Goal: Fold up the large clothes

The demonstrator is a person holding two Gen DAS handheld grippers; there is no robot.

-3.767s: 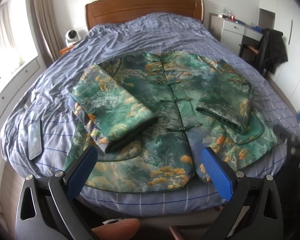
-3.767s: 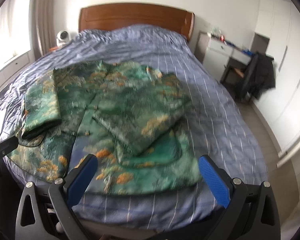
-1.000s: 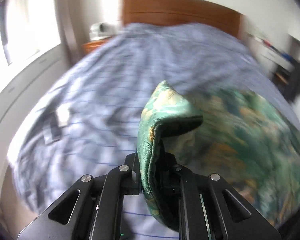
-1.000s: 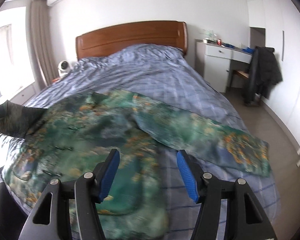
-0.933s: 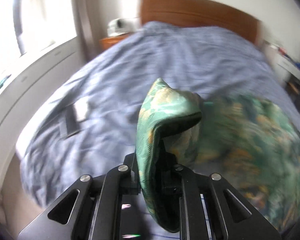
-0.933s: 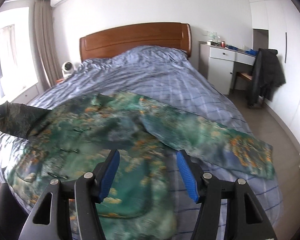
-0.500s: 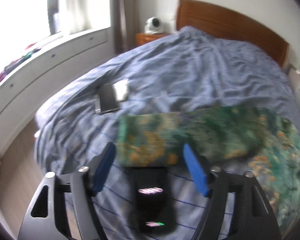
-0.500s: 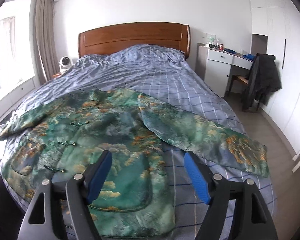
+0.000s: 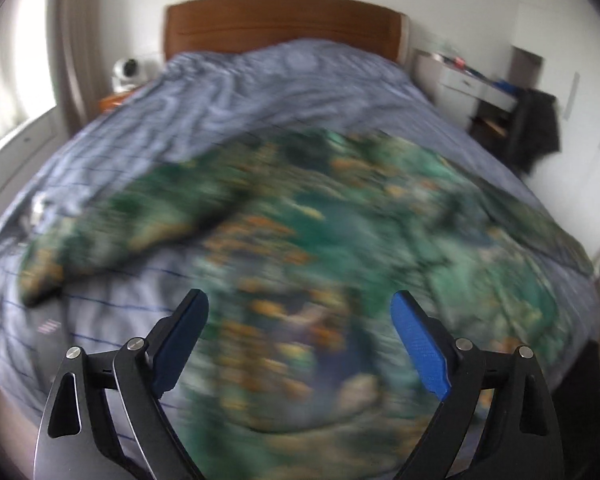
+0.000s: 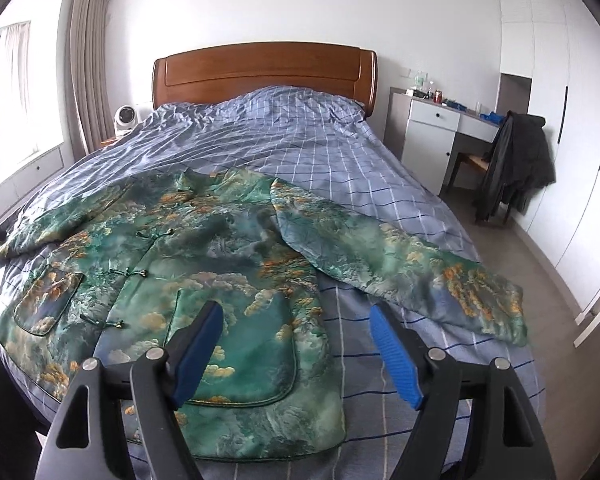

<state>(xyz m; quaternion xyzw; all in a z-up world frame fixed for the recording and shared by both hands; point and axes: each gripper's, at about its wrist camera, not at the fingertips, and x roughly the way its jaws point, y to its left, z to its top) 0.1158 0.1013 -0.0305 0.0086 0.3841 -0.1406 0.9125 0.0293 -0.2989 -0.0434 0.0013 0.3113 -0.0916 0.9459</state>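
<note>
A green patterned jacket [image 10: 204,264] with orange and white cloud print lies face up on the bed, both sleeves spread out flat. Its right sleeve [image 10: 400,264] runs toward the bed's right edge, its left sleeve [image 9: 116,224] toward the left. The left wrist view is blurred by motion. My left gripper [image 9: 300,300] hangs above the jacket's lower front, jaws still opening, nothing between them. My right gripper [image 10: 296,316] stands open over the jacket's lower right hem, with nothing in it.
The bed has a blue checked cover [image 10: 300,140] and a wooden headboard [image 10: 264,68]. A white desk [image 10: 440,120] and a chair with a dark coat [image 10: 516,160] stand to the right. A small fan [image 10: 124,118] sits at the back left, and small flat objects [image 9: 36,212] lie near the bed's left edge.
My left gripper let go of the left sleeve's cuff, which now lies flat on the bed, and swung right over the jacket's body. My right gripper opened a little wider.
</note>
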